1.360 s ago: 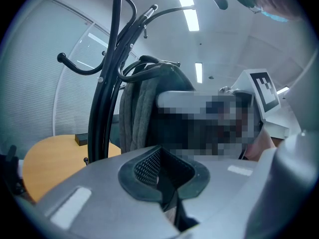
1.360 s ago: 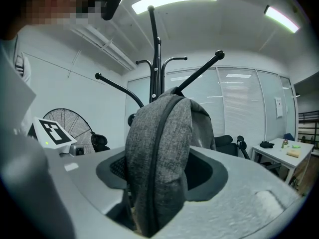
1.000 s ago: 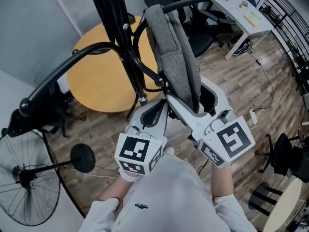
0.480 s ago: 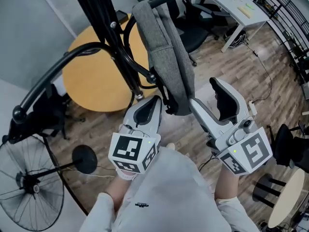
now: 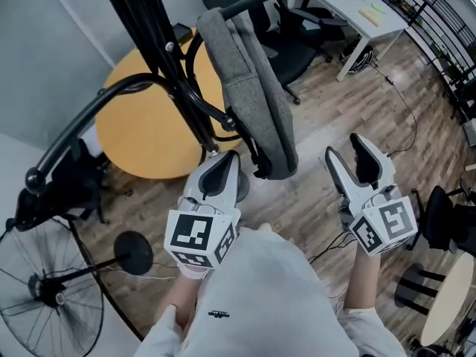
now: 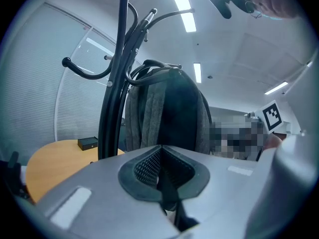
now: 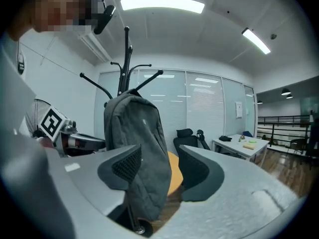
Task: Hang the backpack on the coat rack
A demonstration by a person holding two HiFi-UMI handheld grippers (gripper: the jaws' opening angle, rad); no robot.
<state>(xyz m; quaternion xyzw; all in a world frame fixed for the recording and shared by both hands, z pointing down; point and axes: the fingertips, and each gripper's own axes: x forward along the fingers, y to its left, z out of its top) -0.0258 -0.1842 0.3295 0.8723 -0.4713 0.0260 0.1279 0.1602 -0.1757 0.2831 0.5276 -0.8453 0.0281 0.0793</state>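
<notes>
The grey backpack (image 5: 253, 88) hangs by its top from a hook arm of the black coat rack (image 5: 160, 43) and dangles free. My left gripper (image 5: 227, 161) is shut just left of the backpack's bottom and its black strap; I see nothing between its pads. In the left gripper view the backpack (image 6: 164, 113) hangs straight ahead beside the rack pole (image 6: 117, 73). My right gripper (image 5: 348, 146) stands apart to the right of the backpack, its jaws wide and closing on nothing. From the right gripper view the backpack (image 7: 137, 148) shows beyond the jaws.
A round yellow table (image 5: 141, 125) stands behind the rack. A black standing fan (image 5: 44, 288) is at the lower left. Office chairs (image 5: 297, 28) and a white desk (image 5: 357, 6) lie beyond the backpack. Cables run over the wooden floor at right.
My right gripper has let go of the backpack's lower part and drawn away to the right. The backpack now hangs on its own. The left gripper has hardly moved.
</notes>
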